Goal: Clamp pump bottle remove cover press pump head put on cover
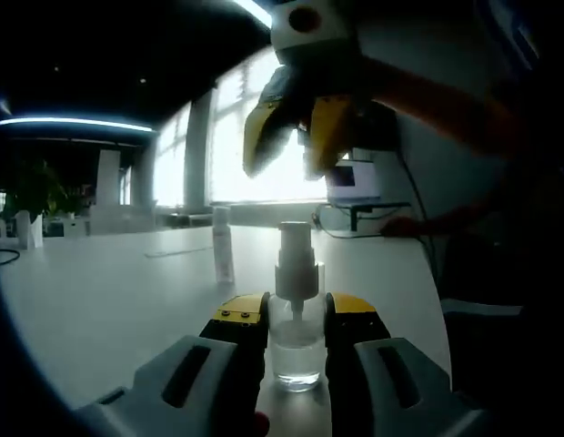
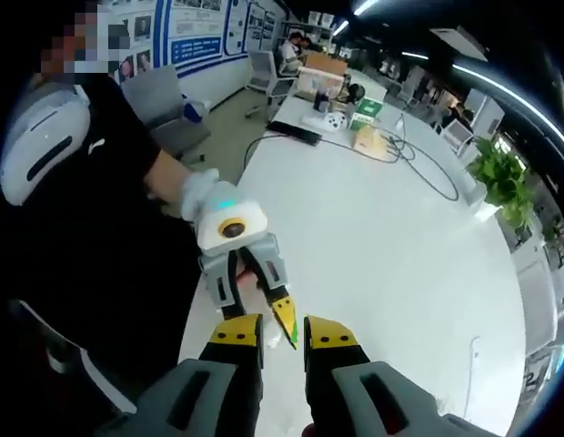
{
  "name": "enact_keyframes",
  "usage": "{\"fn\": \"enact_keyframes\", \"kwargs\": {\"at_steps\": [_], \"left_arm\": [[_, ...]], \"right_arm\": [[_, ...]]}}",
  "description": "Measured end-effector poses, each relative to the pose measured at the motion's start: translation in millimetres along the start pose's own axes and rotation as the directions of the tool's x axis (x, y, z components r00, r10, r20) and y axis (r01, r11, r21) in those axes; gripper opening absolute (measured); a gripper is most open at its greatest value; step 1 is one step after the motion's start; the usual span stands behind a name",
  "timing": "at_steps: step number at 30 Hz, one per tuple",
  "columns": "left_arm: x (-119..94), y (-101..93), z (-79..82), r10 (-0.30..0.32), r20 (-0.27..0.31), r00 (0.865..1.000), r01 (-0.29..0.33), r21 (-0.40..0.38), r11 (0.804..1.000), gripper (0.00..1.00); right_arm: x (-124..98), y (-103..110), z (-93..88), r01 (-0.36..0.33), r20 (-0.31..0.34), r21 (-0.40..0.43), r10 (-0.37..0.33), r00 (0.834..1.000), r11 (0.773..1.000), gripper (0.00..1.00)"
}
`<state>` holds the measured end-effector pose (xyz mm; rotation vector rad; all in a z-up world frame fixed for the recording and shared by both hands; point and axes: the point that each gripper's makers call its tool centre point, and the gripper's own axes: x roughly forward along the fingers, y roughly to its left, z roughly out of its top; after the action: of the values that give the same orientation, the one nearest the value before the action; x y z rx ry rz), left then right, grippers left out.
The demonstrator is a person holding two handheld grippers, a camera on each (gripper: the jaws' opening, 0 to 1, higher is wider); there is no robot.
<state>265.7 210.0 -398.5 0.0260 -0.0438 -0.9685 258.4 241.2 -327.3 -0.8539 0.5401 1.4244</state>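
Pump bottle (image 1: 297,339): small clear cylinder, transparent walls, thin dip tube visible inside, white ribbed collar and white pump head on top, no cover on it. It stands upright on the white table (image 1: 109,300) between the two yellow-tipped jaws of the left gripper (image 1: 296,314), whose pads press its sides; the left gripper is clamped on the bottle body just below the collar.

Right gripper (image 1: 296,137), seen in the left gripper view, hangs directly above the pump head, apart from it, yellow tips pointing down. Jaws stand slightly parted; nothing can be made out between them. In the right gripper view its own jaws (image 2: 282,335) rise grey with yellow, flat-ended tips and black pads, a narrow gap between, and below them lies the left gripper (image 2: 264,300), held by a white-gloved hand (image 2: 202,193).

A slim white capped tube or cover (image 1: 224,244) stands upright on the table beyond the left gripper's left jaw, well apart from the bottle. Which it is cannot be told.

Table surface: smooth, matte white, rounded edge. A black cable (image 2: 418,164) runs across its far part.
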Motion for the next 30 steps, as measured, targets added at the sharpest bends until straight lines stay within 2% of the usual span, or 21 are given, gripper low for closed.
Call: {"fn": "enact_keyframes", "kwargs": {"at_steps": [3, 5, 10, 13, 17, 19, 22, 26, 28, 29, 30], "left_arm": [[-0.1, -1.2, 0.7, 0.000, 0.000, 1.000, 0.000, 0.000, 1.000, 0.15], [-0.2, -0.6, 0.5, 0.000, 0.000, 1.000, 0.000, 0.001, 1.000, 0.15], [-0.1, -0.7, 0.3, -0.001, 0.000, 1.000, 0.001, 0.000, 1.000, 0.15], [-0.1, -0.2, 0.3, -0.001, 0.000, 1.000, 0.001, 0.000, 1.000, 0.15], [-0.2, -0.7, 0.7, 0.000, 0.000, 1.000, 0.000, -0.001, 1.000, 0.15], [-0.2, -0.6, 0.8, -0.001, 0.000, 1.000, 0.001, 0.000, 1.000, 0.15], [-0.1, 0.1, 0.4, 0.000, 0.000, 1.000, 0.000, 0.000, 1.000, 0.15], [0.0, -1.0, 1.0, 0.000, -0.001, 1.000, 0.000, 0.000, 1.000, 0.15], [0.2, -0.7, 0.7, 0.001, -0.001, 1.000, -0.001, 0.000, 1.000, 0.15], [0.1, -0.6, 0.6, 0.001, -0.001, 1.000, -0.001, 0.000, 1.000, 0.15], [0.1, -0.5, 0.5, 0.002, -0.002, 1.000, -0.002, 0.000, 1.000, 0.15]], "right_arm": [[-2.2, -1.5, 9.3, 0.043, 0.093, 0.009, -0.044, 0.995, 0.999, 0.12], [-4.4, -2.4, 9.9, 0.067, 0.124, 0.030, -0.071, 0.990, 0.997, 0.13], [-10.6, -7.3, 6.0, 0.143, 0.235, 0.096, -0.162, 0.958, 0.985, 0.14], [-12.7, -8.2, 4.3, 0.164, 0.310, 0.166, -0.210, 0.927, 0.972, 0.14], [-19.8, -15.1, -3.5, 0.231, 0.366, 0.209, -0.295, 0.883, 0.950, 0.15], [-25.5, -20.5, -7.3, 0.269, 0.398, 0.263, -0.358, 0.845, 0.927, 0.15], [-31.6, -25.2, -12.8, 0.301, 0.411, 0.289, -0.402, 0.818, 0.909, 0.15], [-39.9, -23.8, -7.3, 0.333, 0.450, 0.335, -0.460, 0.766, 0.882, 0.15], [-42.7, -23.4, -7.1, 0.351, 0.458, 0.340, -0.480, 0.749, 0.872, 0.15], [-43.5, -23.8, -7.2, 0.367, 0.463, 0.344, -0.496, 0.735, 0.864, 0.15], [-46.1, -26.3, -7.7, 0.389, 0.468, 0.355, -0.522, 0.713, 0.850, 0.14]]}}
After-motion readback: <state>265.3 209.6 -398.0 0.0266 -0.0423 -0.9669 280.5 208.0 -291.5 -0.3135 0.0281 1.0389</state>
